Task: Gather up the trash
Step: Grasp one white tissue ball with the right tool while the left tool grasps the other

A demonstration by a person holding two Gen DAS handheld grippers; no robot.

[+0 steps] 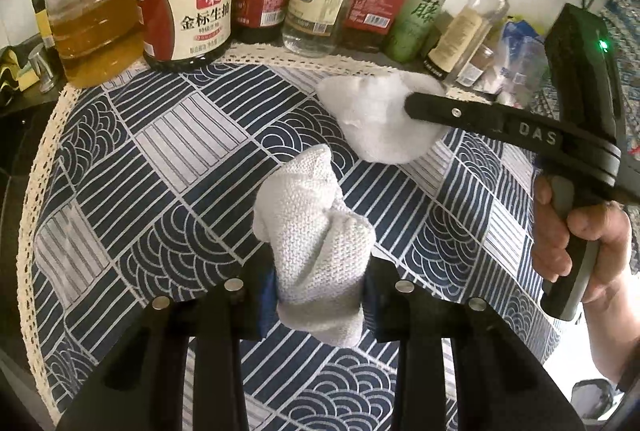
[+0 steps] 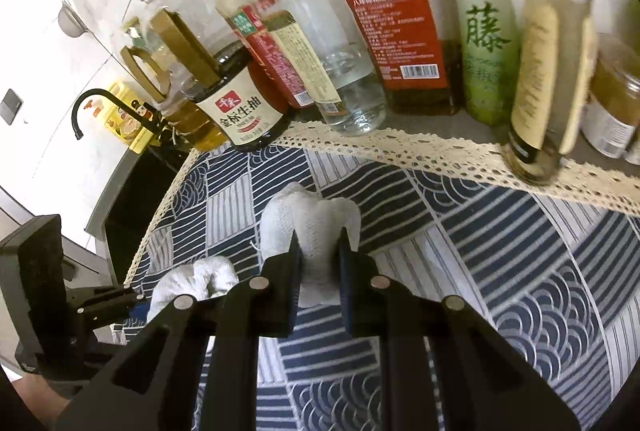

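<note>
My left gripper [image 1: 320, 283] is shut on a crumpled white paper towel wad [image 1: 316, 227] and holds it over the blue patterned tablecloth [image 1: 168, 159]. My right gripper [image 2: 319, 255] is shut on a second white paper wad [image 2: 316, 231]. In the left wrist view the right gripper [image 1: 416, 105] comes in from the right, its fingers on that second wad [image 1: 380, 119]. In the right wrist view the left gripper [image 2: 132, 301] shows at lower left with its wad [image 2: 196, 279].
A row of sauce and oil bottles stands along the back of the counter, among them a dark soy sauce bottle [image 1: 186, 7] and a green-labelled bottle [image 2: 486, 31]. The cloth has a cream lace edge [image 2: 400, 147]. A black tap [image 2: 92, 107] stands at left.
</note>
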